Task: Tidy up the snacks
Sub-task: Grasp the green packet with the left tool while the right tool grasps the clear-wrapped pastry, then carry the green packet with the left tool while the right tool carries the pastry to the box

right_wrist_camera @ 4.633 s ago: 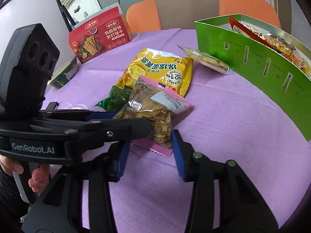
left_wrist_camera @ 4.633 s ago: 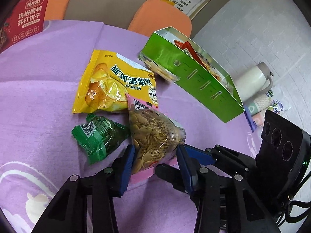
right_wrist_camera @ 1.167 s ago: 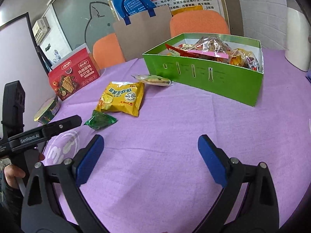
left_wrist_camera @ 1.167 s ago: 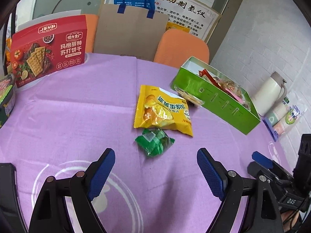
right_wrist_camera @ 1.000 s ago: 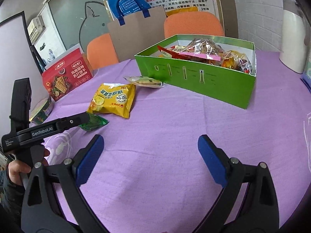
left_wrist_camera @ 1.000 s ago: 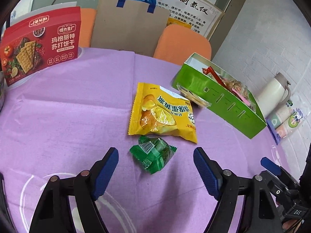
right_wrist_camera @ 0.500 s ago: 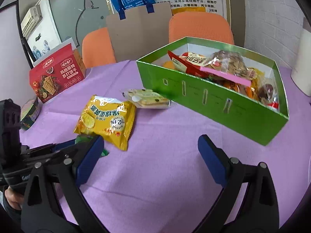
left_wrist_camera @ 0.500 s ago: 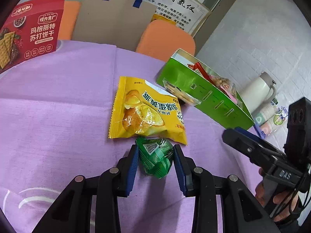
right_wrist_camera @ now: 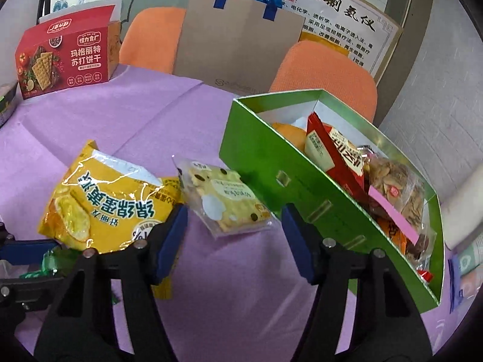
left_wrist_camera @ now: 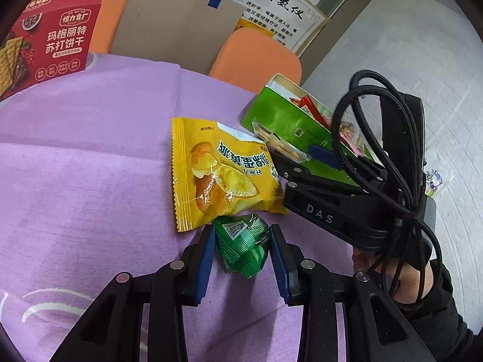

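My left gripper (left_wrist_camera: 243,249) is shut on a small green candy packet (left_wrist_camera: 243,246) on the purple tablecloth, just below a yellow snack bag (left_wrist_camera: 222,175). In the right wrist view the yellow snack bag (right_wrist_camera: 105,208) lies at the left. My right gripper (right_wrist_camera: 234,227) stands open around a clear cracker packet (right_wrist_camera: 225,200), its fingers on either side and not touching it. The green snack box (right_wrist_camera: 305,187) sits to the right, holding several packets; the green snack box (left_wrist_camera: 286,120) also shows in the left wrist view, partly hidden by the right gripper's body.
A red cracker carton (right_wrist_camera: 63,57) stands at the far left of the table. A brown paper bag (right_wrist_camera: 238,42) and orange chairs (right_wrist_camera: 326,75) are behind the table. A white jug (right_wrist_camera: 465,211) and paper cups stand right of the green box. A hand (left_wrist_camera: 392,271) holds the right gripper.
My left gripper has tightened on the green packet. My right gripper has moved forward and down and narrowed, and it now straddles the cracker packet beside the green box.
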A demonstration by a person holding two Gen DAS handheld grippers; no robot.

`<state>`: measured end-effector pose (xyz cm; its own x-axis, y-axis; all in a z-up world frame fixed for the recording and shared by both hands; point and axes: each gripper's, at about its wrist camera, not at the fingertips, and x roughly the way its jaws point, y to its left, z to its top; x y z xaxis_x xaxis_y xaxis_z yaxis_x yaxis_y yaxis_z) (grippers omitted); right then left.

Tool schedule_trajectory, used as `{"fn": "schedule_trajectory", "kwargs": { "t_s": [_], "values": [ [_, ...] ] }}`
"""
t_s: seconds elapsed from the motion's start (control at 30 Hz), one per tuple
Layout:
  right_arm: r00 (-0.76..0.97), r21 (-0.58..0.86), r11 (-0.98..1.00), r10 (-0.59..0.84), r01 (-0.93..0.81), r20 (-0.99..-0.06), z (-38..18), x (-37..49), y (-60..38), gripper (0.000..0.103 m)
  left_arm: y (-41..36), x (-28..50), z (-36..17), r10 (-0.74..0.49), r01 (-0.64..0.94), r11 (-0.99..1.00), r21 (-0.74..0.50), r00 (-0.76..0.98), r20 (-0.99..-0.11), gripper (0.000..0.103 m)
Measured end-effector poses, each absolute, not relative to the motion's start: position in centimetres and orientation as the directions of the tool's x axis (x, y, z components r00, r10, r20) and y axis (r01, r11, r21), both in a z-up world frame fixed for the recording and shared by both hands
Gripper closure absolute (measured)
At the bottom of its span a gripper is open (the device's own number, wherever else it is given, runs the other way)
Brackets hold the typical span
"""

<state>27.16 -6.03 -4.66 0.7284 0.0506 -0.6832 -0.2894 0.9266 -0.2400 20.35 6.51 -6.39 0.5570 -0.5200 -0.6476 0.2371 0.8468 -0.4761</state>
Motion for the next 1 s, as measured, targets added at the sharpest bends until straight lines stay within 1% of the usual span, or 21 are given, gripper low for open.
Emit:
{"fn": "schedule_trajectory", "kwargs": {
  "t_s": [0.1,0.2,0.23,0.33,0.43,0.53,0.63,0.77,0.87,1.0],
  "values": [
    [0.722,-0.278,0.908,0.038,-0.313,-0.691,-5.0,27.4,-5.5,0.071,6.5,20.4,-6.4,-0.524,0.240,0.845,-0.479,0.555,-0.646,0.067],
    [0.724,-0.256,0.917,0.049,-0.305,-0.688,-4.4,26.6,-6.0,0.076,6.7,20.5,-6.5,-0.528,0.240,0.842,-0.484,0.553,-0.644,0.067],
    [0.720,-0.222,0.926,0.072,-0.306,-0.691,-4.0,26.1,-6.3,0.080,6.7,20.6,-6.5,-0.532,0.242,0.840,-0.486,0.550,-0.644,0.067],
    [0.699,-0.097,0.948,0.152,-0.302,-0.699,-2.6,24.6,-7.9,0.087,6.9,20.9,-6.8,-0.548,0.241,0.827,-0.507,0.541,-0.638,0.067],
    [0.672,0.003,0.955,0.211,-0.297,-0.709,-1.5,22.3,-9.7,0.090,7.1,21.0,-6.9,-0.558,0.239,0.820,-0.520,0.539,-0.631,0.067],
    [0.654,0.050,0.957,0.232,-0.284,-0.720,-1.1,19.2,-11.5,0.090,7.1,21.1,-7.1,-0.569,0.241,0.812,-0.532,0.535,-0.625,0.067],
    [0.657,0.098,0.962,0.246,-0.254,-0.712,-0.8,15.7,-13.9,0.090,7.4,21.2,-7.3,-0.582,0.239,0.800,-0.550,0.532,-0.615,0.067],
    [0.650,0.121,0.972,0.224,-0.201,-0.726,-1.1,12.6,-16.8,0.090,6.6,20.1,-6.8,-0.545,0.241,0.830,-0.503,0.539,-0.642,0.067],
    [0.655,0.148,0.975,0.220,-0.164,-0.723,-1.2,11.4,-18.5,0.090,5.3,18.4,-6.5,-0.580,0.258,0.808,-0.530,0.508,-0.637,0.067],
    [0.675,0.159,0.975,0.224,-0.158,-0.703,-0.9,10.3,-19.0,0.090,2.8,15.9,-5.6,-0.556,0.308,0.831,-0.464,0.496,-0.666,0.066]
  ]
}}
